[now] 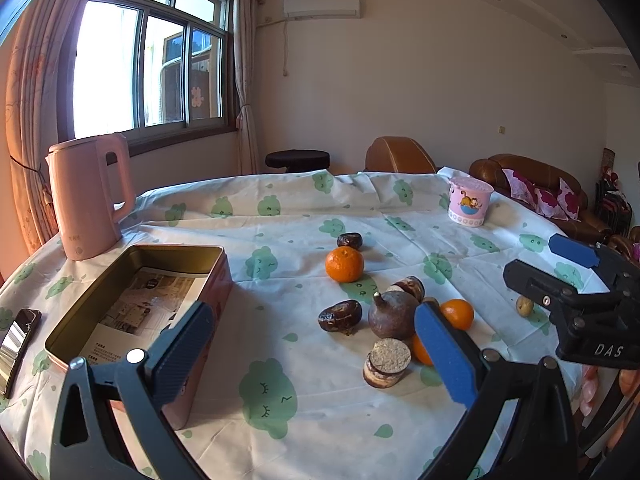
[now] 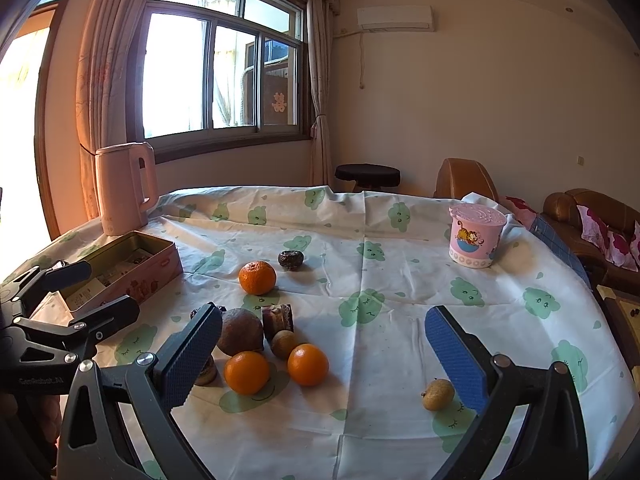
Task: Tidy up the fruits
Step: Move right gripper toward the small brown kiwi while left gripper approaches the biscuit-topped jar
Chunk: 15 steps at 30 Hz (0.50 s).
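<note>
Three oranges lie on the clothed table: one apart (image 1: 344, 264) (image 2: 257, 277), two near the front (image 2: 246, 372) (image 2: 307, 364). Among them are a brown round fruit (image 1: 392, 315) (image 2: 240, 332), dark shrivelled fruits (image 1: 340, 315) (image 1: 349, 240), round cake-like pieces (image 1: 387, 363) and a small longan (image 2: 437, 394). An open pink tin (image 1: 136, 316) (image 2: 124, 270) stands left. My left gripper (image 1: 316, 354) is open and empty above the table, between tin and fruit. My right gripper (image 2: 324, 356) is open and empty over the two front oranges; it also shows in the left wrist view (image 1: 560, 264).
A pink kettle (image 1: 90, 196) stands behind the tin. A pink lidded cup (image 1: 470, 200) stands at the far right. A phone (image 1: 16, 344) lies at the table's left edge. A brown sofa (image 1: 532, 188) and a stool (image 1: 298, 160) are beyond the table.
</note>
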Each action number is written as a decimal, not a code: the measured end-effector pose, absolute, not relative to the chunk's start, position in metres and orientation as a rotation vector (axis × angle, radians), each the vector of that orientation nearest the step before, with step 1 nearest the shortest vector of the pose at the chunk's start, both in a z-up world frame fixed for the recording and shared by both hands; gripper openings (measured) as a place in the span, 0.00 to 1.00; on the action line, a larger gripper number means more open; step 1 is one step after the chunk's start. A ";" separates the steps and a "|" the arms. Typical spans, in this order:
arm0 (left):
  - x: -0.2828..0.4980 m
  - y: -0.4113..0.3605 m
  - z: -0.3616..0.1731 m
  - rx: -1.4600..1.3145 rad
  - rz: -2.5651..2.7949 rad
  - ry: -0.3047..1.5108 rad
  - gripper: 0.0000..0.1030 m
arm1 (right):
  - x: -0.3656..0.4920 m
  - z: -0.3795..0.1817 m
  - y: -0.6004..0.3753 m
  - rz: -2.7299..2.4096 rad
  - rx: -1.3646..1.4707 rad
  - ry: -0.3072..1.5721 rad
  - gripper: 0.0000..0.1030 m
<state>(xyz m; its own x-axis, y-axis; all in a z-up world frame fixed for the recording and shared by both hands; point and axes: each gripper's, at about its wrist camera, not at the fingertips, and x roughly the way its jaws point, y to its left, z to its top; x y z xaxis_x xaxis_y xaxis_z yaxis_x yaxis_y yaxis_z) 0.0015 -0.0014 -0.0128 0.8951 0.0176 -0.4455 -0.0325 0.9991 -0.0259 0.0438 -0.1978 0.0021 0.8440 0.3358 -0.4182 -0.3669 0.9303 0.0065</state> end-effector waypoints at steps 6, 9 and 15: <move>0.001 0.000 -0.014 -0.037 0.027 0.464 1.00 | 0.044 0.000 -0.196 0.375 -0.073 0.434 0.99; 0.000 0.001 -0.016 -0.037 0.028 0.465 1.00 | 0.044 -0.002 -0.195 0.378 -0.073 0.437 0.99; 0.000 0.001 -0.016 -0.037 0.028 0.466 1.00 | 0.043 -0.003 -0.195 0.381 -0.071 0.440 0.99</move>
